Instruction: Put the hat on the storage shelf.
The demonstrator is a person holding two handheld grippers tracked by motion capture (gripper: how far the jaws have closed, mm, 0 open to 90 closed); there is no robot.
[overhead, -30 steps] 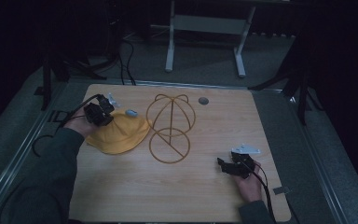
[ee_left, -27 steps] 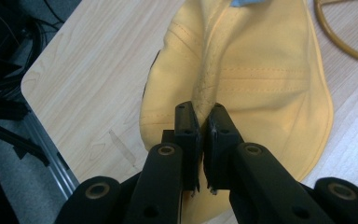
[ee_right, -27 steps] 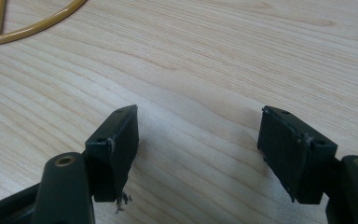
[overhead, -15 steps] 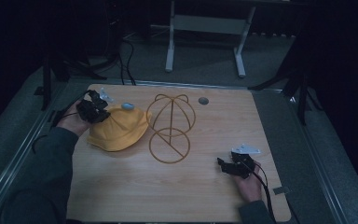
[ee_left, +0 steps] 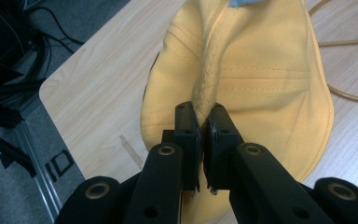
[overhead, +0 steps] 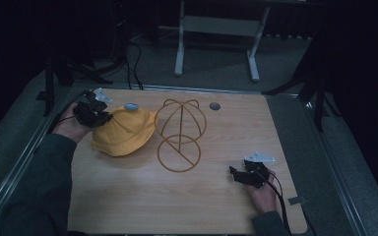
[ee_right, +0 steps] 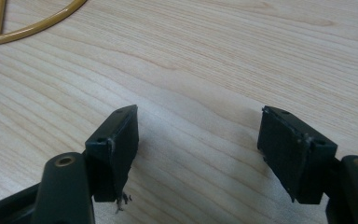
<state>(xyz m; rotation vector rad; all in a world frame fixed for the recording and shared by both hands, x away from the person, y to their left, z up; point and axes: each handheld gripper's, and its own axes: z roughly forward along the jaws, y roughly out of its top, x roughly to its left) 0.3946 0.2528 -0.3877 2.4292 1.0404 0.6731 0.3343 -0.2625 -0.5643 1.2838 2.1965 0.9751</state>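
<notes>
A yellow cloth hat point(overhead: 124, 132) with a pale blue button on top lies at the left of the wooden table point(overhead: 187, 201), partly lifted. My left gripper point(overhead: 101, 116) is shut on a fold of its fabric; in the left gripper view the jaws pinch a raised seam of the hat point(ee_left: 242, 60) at my left gripper point(ee_left: 204, 122). A gold wire hat stand point(overhead: 179, 132) stands just right of the hat. My right gripper point(overhead: 235, 174) rests near the table's front right, and in its own view my right gripper point(ee_right: 198, 140) is open over bare wood.
A small dark round disc point(overhead: 215, 105) lies near the table's far edge. A curve of the gold wire base point(ee_right: 32, 25) shows beyond the right jaws. A metal frame point(overhead: 216, 24) and cables sit on the floor behind the table.
My left gripper has risen and drawn toward the far left with the hat's fabric, pulling the hat up and left. The right hand has stayed put.
</notes>
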